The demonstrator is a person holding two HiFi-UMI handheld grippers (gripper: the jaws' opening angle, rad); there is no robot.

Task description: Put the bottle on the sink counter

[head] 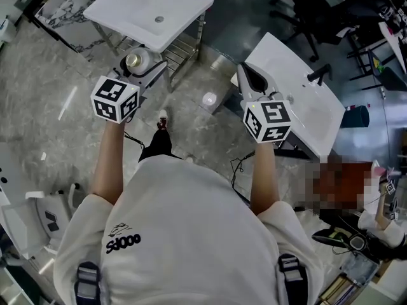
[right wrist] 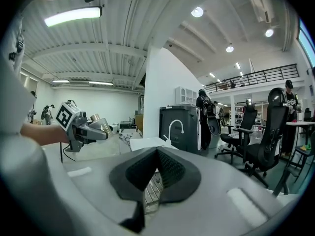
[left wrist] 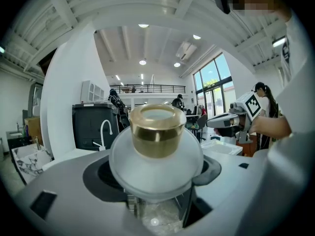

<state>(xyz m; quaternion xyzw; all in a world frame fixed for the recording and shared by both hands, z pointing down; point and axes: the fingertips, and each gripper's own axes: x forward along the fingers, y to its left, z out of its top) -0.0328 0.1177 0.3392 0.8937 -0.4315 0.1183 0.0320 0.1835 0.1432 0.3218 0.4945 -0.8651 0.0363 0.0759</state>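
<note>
A frosted white bottle (left wrist: 155, 161) with a gold cap (left wrist: 156, 131) is held upright, and my left gripper (left wrist: 156, 181) is shut on its body. From the head view the bottle (head: 134, 61) hangs above the floor, just in front of the far white sink counter (head: 127, 5). My right gripper (head: 250, 75) is shut with nothing in it, its ribbed pads pressed together (right wrist: 157, 156), over the near edge of a second white sink counter (head: 305, 107). The right gripper view shows my left gripper (right wrist: 91, 131) and the bottle (right wrist: 102, 125) at the left.
Below the far counter there is a metal frame with a slatted shelf (head: 181, 46). The floor is grey marble. A white faucet (right wrist: 176, 127) stands before a dark bin (right wrist: 179, 127). Black office chairs (right wrist: 263, 141) and people stand further off. A black faucet (head: 318, 75) sits on the right counter.
</note>
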